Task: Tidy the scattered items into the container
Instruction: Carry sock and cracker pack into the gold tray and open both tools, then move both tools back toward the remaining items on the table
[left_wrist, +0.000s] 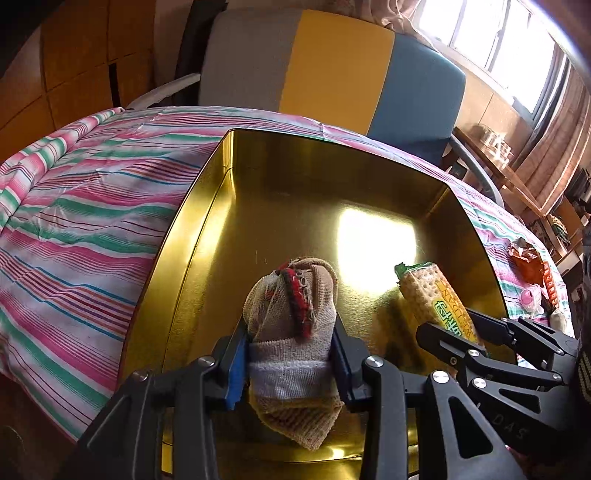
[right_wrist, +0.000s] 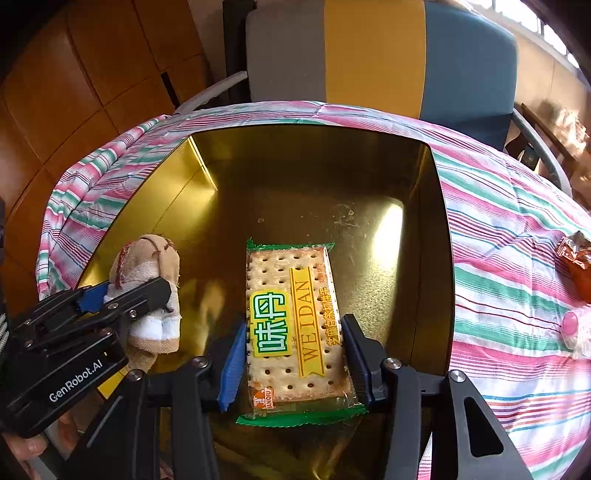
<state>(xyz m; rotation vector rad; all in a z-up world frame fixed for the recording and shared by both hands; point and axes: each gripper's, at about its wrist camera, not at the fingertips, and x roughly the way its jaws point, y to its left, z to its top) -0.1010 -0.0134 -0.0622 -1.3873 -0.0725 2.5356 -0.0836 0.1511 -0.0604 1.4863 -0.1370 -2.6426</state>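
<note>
A gold metal tin (left_wrist: 207, 206) (right_wrist: 439, 229) sits open on a striped cloth. My left gripper (left_wrist: 290, 354) is shut on a rolled beige sock (left_wrist: 291, 314) and holds it over the tin's near left part; both show at the left of the right wrist view, the gripper (right_wrist: 131, 295) and the sock (right_wrist: 151, 258). My right gripper (right_wrist: 293, 350) is shut on a green-edged cracker packet (right_wrist: 291, 314) and holds it over the tin's floor. The packet (left_wrist: 432, 299) and right gripper (left_wrist: 465, 325) also show in the left wrist view.
An orange snack wrapper (right_wrist: 576, 262) (left_wrist: 528, 262) and a small pink-capped item (right_wrist: 572, 325) (left_wrist: 530, 297) lie on the striped cloth (left_wrist: 74, 221) right of the tin. A grey, yellow and blue chair (left_wrist: 332, 66) stands behind the table.
</note>
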